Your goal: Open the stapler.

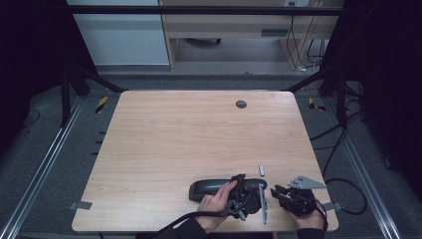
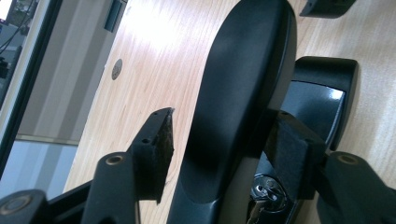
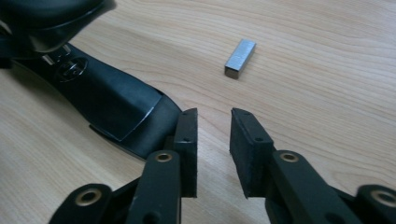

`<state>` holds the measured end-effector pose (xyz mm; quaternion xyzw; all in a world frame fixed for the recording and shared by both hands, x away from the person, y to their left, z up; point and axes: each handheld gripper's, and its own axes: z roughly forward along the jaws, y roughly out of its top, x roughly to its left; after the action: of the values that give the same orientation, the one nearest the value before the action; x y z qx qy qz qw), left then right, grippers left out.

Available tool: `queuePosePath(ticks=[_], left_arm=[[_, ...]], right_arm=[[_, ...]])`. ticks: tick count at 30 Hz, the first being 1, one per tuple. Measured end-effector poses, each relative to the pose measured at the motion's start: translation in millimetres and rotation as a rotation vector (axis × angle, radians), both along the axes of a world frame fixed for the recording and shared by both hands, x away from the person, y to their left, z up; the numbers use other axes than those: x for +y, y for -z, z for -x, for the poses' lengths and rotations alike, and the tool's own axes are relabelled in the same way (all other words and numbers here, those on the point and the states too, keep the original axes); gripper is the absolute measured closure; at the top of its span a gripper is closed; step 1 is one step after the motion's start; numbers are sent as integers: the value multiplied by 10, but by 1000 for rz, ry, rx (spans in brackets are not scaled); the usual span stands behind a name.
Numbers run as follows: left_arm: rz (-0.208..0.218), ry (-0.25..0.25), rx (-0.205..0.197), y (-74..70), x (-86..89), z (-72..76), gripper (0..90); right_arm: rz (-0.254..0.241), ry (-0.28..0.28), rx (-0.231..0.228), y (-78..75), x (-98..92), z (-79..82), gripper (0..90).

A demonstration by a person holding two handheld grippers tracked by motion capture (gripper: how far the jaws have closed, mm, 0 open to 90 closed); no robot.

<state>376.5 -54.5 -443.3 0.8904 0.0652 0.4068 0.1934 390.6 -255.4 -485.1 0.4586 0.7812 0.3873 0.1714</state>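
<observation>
Glossy black curved handle [image 2: 238, 93], keyhole at its base, between parted left jaws; right jaws apart, empty.

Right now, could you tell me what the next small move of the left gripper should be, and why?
Probably close the left gripper a little further onto the black handle. In the left gripper view the handle lies between its jaws; the right pad seems to touch it, but a gap remains at the left pad, so it is not yet clamped.
</observation>
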Motion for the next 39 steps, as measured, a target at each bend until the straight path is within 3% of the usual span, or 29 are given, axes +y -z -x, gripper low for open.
queuePosePath(ticks=[7, 18, 26, 39], left_arm=[[-2, 0, 5, 15, -25, 12, 483], [-4, -5, -17, 36, -42, 29, 504], [-7, -10, -28, 45, -49, 37, 509], [-10, -10, -39, 49, -52, 44, 513]], right_arm=[[-7, -53, -3, 10, 48, -5, 821], [-39, -92, 20, 19, 150, -20, 895], [-60, -124, 31, 60, 241, -57, 900], [-80, -130, 52, 93, 277, -83, 900]])
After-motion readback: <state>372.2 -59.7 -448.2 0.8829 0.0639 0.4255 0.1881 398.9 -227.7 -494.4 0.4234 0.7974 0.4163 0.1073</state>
